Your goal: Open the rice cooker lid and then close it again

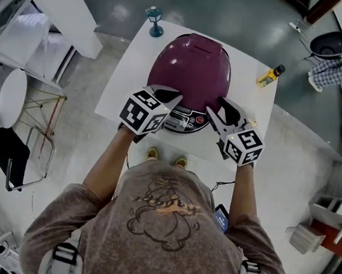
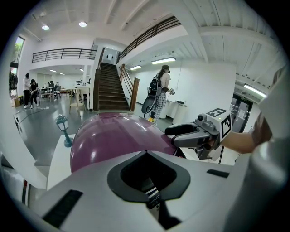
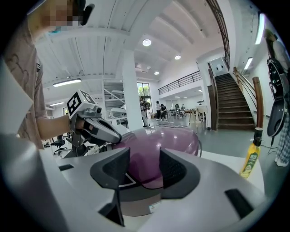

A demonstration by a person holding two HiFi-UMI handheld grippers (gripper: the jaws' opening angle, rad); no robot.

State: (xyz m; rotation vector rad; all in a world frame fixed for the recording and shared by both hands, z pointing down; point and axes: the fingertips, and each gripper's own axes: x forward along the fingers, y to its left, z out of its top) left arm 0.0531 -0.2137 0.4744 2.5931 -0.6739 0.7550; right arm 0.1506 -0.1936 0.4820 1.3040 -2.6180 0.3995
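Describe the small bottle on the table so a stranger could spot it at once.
Find the white table carrying the big purple rice cooker. Near its far right corner, as the person faces it, a small bottle stands apart from the cooker. It is yellow with a dark cap, unlike the teal lamp ornament at the far left.

No legible text anywhere. Maroon domed rice cooker (image 1: pixel 190 68), centre of head view: print on its silver front control panel (image 1: pixel 181 122) is too small to read. White sticker on cooker base (image 3: pixel 154 207), lower centre of right gripper view: blurred. Yellow plastic bottle (image 1: pixel 268 77), upper right: label unreadable. White marker cubes (image 1: pixel 143 112): coded squares, no characters.
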